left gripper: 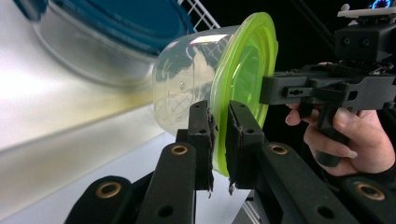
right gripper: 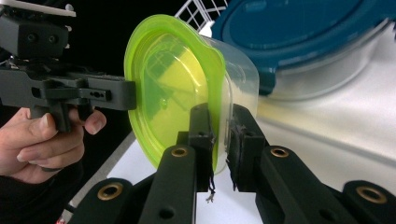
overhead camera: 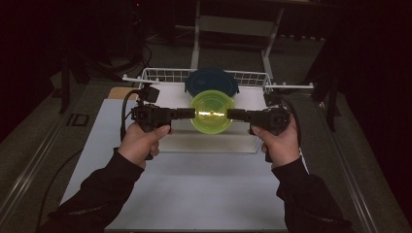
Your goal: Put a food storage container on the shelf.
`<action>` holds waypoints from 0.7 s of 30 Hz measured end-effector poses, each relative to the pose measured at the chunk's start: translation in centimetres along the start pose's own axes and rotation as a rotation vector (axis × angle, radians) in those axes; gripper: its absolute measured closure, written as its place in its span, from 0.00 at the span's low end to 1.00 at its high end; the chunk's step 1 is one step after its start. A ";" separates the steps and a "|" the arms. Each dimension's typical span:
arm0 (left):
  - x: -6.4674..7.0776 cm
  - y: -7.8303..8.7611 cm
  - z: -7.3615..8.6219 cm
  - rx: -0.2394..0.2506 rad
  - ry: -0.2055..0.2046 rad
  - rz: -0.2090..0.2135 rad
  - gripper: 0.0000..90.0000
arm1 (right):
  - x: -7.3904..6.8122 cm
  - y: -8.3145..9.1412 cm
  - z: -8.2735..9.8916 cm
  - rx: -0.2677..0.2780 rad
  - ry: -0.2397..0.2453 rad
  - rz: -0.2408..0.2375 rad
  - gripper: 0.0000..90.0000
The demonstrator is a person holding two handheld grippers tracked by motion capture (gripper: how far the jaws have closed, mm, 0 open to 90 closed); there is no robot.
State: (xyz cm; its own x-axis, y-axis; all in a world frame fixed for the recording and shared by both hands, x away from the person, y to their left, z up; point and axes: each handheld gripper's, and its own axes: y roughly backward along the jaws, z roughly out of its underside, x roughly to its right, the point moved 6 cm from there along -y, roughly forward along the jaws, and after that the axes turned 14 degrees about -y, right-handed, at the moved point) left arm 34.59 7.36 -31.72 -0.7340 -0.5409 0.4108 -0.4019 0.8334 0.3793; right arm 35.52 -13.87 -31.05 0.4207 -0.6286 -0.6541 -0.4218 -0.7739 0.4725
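- The left gripper [overhead camera: 187, 113] has its fingers [left gripper: 201, 135] clamped on the rim of the green-lidded container [overhead camera: 212, 112].
- The right gripper [overhead camera: 233, 114] fingers [right gripper: 243, 140] pinch the opposite rim.
- The container hangs between them above the worktop [overhead camera: 194, 194], in front of the blue-lidded container [overhead camera: 211, 80] and wire rack [overhead camera: 165, 74].

Room around the lifted container

I am seeing open white table [overhead camera: 194, 194] toward six o'clock of the green-lidded container [overhead camera: 212, 112], giving my hands room to pull back. At twelve o'clock the blue-lidded container [overhead camera: 211, 80] is sitting just behind it, and the white wire rack [overhead camera: 252, 76] is running across behind that, closing that way off. At nine o'clock the left gripper [overhead camera: 190, 113] is occupying the lid's edge, and at three o'clock the right gripper [overhead camera: 232, 114] is doing the same. Below it, the clear tray wall [overhead camera: 209, 144] is standing close.
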 end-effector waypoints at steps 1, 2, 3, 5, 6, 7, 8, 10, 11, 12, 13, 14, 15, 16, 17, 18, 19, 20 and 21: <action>-0.1 0.0 -0.4 0.000 0.000 -0.002 0.89 | -0.1 0.0 -0.2 0.001 0.004 0.003 0.90; -0.1 0.1 -0.7 0.000 0.001 -0.003 0.89 | -0.2 0.0 -0.5 0.004 0.006 0.005 0.90; -0.1 0.1 -1.2 -0.003 -0.001 -0.005 0.89 | -0.3 0.1 -0.8 0.008 0.005 0.005 0.90; -0.2 0.1 -2.0 -0.001 -0.005 -0.007 0.89 | -0.5 0.2 -1.5 0.015 0.007 0.004 0.90; -0.2 0.2 -2.2 0.000 -0.006 -0.007 0.89 | -0.6 0.2 -1.9 0.020 0.009 0.006 0.90; -0.3 0.2 -2.6 0.006 -0.006 -0.004 0.89 | -0.7 0.2 -2.2 0.024 0.012 0.005 0.90; -0.4 0.2 -2.8 0.006 -0.008 -0.005 0.89 | -0.9 0.2 -2.6 0.027 0.013 0.004 0.90; -0.7 0.2 -3.4 0.012 -0.007 -0.004 0.89 | -1.0 0.2 -3.2 0.029 0.017 0.009 0.90; -0.8 0.1 -3.7 0.011 -0.005 -0.005 0.89 | -1.1 0.2 -3.4 0.030 0.015 0.009 0.90; -0.9 0.1 -3.9 0.014 -0.005 -0.005 0.89 | -1.1 0.2 -3.8 0.032 0.015 0.015 0.90; -1.1 -0.1 -4.3 0.016 -0.007 -0.007 0.89 | -1.1 0.1 -4.0 0.035 0.013 0.017 0.90; -1.1 -0.1 -4.6 0.012 -0.007 -0.006 0.89 | -1.0 0.2 -4.4 0.039 0.012 0.017 0.90; -1.3 -0.2 -5.0 0.016 -0.004 -0.004 0.89 | -1.0 0.2 -4.6 0.040 0.008 0.019 0.90; -1.4 -0.4 -5.1 0.013 -0.004 -0.005 0.89 | -0.9 0.2 -5.0 0.041 0.003 0.017 0.90; -1.7 -0.6 -5.4 0.007 0.001 -0.002 0.89 | -0.9 0.2 -5.3 0.043 0.000 0.020 0.90; -1.8 -0.7 -5.6 0.010 0.004 -0.001 0.89 | -0.8 0.1 -5.6 0.041 0.001 0.028 0.90; -1.8 -0.7 -5.6 0.010 0.004 -0.001 0.89 | -0.7 0.0 -5.8 0.042 -0.004 0.027 0.90; -2.2 -1.1 -6.0 0.011 0.012 -0.006 0.89 | -0.6 -0.1 -6.1 0.047 -0.008 0.035 0.90; -2.4 -1.3 -6.2 0.019 0.021 -0.010 0.89 | -0.5 -0.1 -6.3 0.048 -0.008 0.040 0.90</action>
State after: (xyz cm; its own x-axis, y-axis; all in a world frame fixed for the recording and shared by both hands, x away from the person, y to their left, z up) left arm 40.25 6.85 -28.07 -0.7183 -0.5513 0.4244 -0.4199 0.8299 0.3674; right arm 40.45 -13.99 -27.06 0.3966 -0.6581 -0.6400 -0.4764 -0.7435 0.4692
